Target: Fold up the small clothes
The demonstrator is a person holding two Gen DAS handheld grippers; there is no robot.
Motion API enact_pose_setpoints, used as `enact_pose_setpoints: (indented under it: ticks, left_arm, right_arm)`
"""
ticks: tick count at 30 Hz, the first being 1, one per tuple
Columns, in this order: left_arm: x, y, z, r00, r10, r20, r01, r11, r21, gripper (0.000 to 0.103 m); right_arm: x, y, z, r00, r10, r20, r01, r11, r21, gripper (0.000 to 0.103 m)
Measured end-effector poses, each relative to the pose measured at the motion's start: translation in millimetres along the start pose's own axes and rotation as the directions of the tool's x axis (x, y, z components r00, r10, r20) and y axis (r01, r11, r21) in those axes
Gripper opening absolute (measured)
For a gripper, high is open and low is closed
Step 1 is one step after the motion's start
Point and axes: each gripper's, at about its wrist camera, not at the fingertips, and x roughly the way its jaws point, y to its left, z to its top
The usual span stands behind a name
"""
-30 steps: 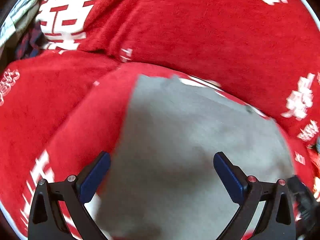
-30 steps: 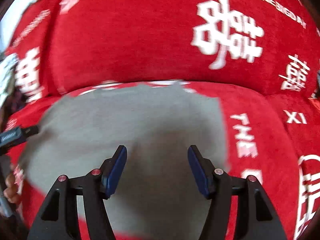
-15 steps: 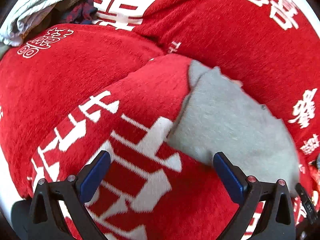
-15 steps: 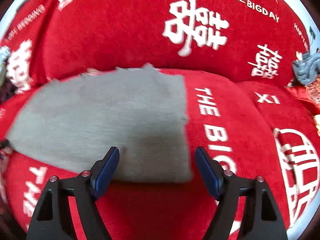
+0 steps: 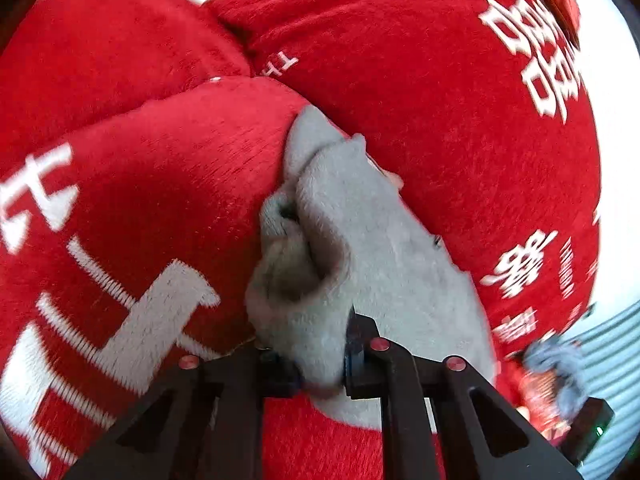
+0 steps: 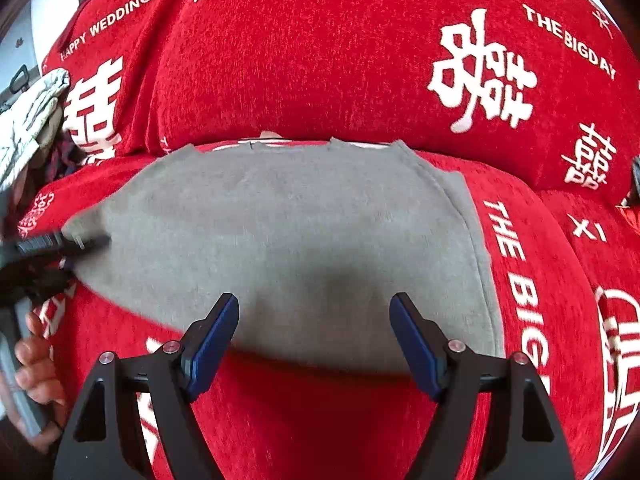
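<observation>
Both views differ: left gripper [image 5: 322, 364] pinches grey garment [image 6: 288, 240]; right gripper [image 6: 314, 344] gapes.

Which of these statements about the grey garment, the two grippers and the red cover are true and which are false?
1. The left gripper is shut on the grey garment. True.
2. The right gripper grips the garment too. False: it is open, holding nothing.
3. The garment lies on a red cover with white characters. True.
4. The garment is blue. False: it is grey.
</observation>
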Motion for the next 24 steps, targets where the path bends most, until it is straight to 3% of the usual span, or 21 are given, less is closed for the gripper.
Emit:
enact_pose_setpoints:
  ticks: [5,7,9,14,17,18,20,21,22,24]
  left_arm:
    - [-4.4,-0.6,-4.0,0.999,-0.016,0.029,0.016,1.0,0.02,0.014]
    - [-3.5,-0.6,-2.3,1.0,-0.011,0.024,0.011,1.0,0.021,0.014]
    - [-0.1,-2.0,-2.2,1.0,0.001,0.023,-0.001,1.0,0.023,0.014]
    - [-1.0,-3.3,-2.7,0.999,0.03,0.023,-0.031,0.999,0.025,0.014]
    - [-1.6,-1.2,-2.1,1.0,0.021,0.02,-0.021,1.0,0.016,0.014]
    - [-1.4,-0.3,-1.8,1.0,0.017,0.018,-0.017,1.0,0.011,0.014]
    - [-1.5,1.6,-1.1,1.0,0.009,0.016,-0.009,1.0,0.002,0.014]
    - [-1.6,2.4,-0.8,1.0,0.006,0.016,-0.006,1.0,-0.001,0.013]
    - [-1.5,2.4,-0.6,1.0,0.006,0.016,-0.006,1.0,-0.001,0.013]
    - [-2.3,0.4,-1.0,1.0,0.017,0.022,-0.017,1.0,0.01,0.012]
  right_arm:
    - [28.1,30.8,63.8,0.994,0.105,-0.039,-0.104,0.995,0.007,0.081]
    - [55.4,63.9,97.7,0.975,0.195,-0.104,-0.197,0.98,-0.007,0.081]
    - [84.1,101.3,124.5,0.959,0.234,-0.161,-0.243,0.969,-0.037,0.081]
    - [159.6,184.3,159.9,0.909,0.277,-0.312,-0.312,0.948,-0.068,0.081]
    - [196.2,220.2,168.8,0.909,0.209,-0.361,-0.265,0.958,-0.114,0.081]
    - [210.2,231.9,167.7,0.896,0.199,-0.397,-0.263,0.958,-0.114,0.083]
    - [219.9,251.1,162.2,0.914,0.085,-0.396,-0.185,0.957,-0.221,0.081]
    - [220.8,265.3,157.2,0.928,0.023,-0.372,-0.149,0.938,-0.314,0.076]
    - [221.1,273.4,153.8,0.935,-0.012,-0.353,-0.127,0.921,-0.369,0.065]
    - [218.7,275.7,153.1,0.946,-0.031,-0.323,-0.103,0.914,-0.391,0.043]
